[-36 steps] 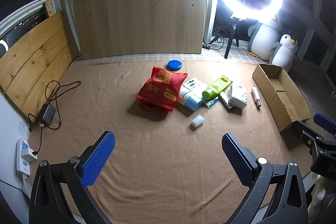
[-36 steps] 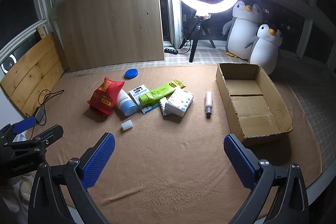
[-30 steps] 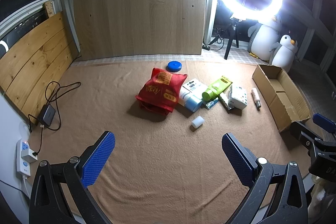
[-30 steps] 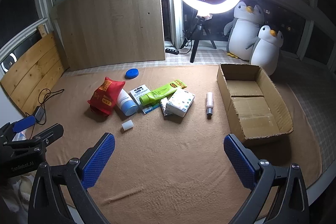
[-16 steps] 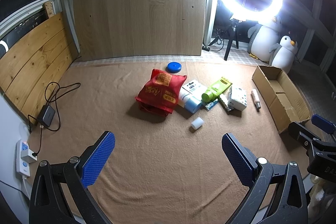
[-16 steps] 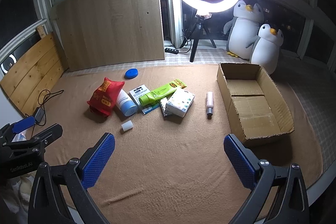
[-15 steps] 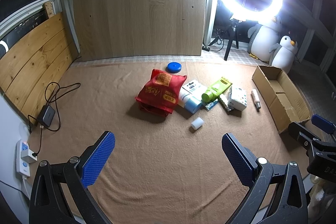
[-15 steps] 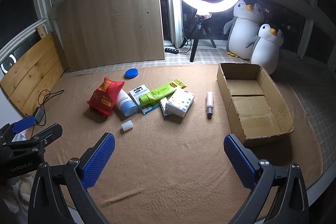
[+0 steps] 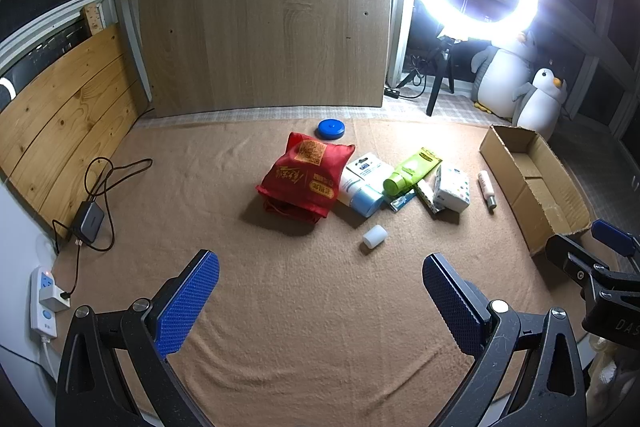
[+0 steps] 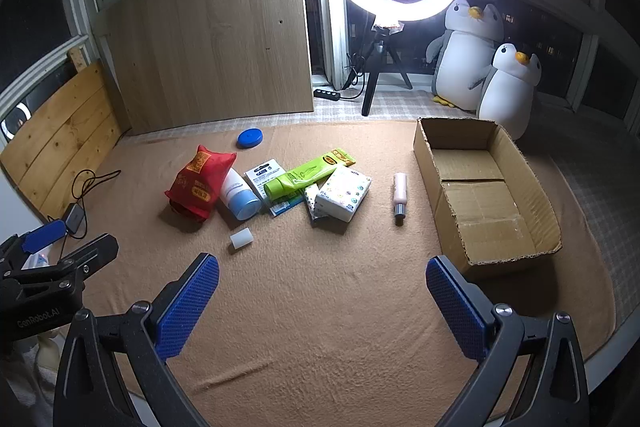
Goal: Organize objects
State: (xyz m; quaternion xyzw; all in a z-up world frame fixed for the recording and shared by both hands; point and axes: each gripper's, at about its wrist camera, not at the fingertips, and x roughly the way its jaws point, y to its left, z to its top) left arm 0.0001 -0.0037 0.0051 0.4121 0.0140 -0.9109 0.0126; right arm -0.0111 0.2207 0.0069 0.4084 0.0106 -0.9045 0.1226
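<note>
**Right wrist view: pink bottle lay nearest the box, on the right gripper's side**

Right wrist view showed the pink bottle [image 10: 400,193] lying flat on the tan blanket [image 10: 320,327], just beside the left wall of the open cardboard box [image 10: 486,259] and apart from it. Its long axis ran roughly parallel to that wall, grey cap end toward the camera. Of all the loose things it was the one closest to the box.

Further from the box lay the rest in a cluster: the white tissue pack [image 10: 343,193], the green tube [image 10: 308,174] resting across a card, the blue-capped bottle [image 10: 239,195], and the red pouch [image 10: 199,183] furthest off. A small white cap [image 10: 241,239] sat alone, on the near side of the cluster.

The right gripper [image 10: 322,307] hung above the blanket with jaws spread wide, empty, the bottle ahead and slightly right of its centre. The left gripper [image 9: 320,301], also spread wide and empty, faced the red pouch, well apart from the box. By this layout the right side was the better placed for the bottle, closing across its narrow width.
</note>
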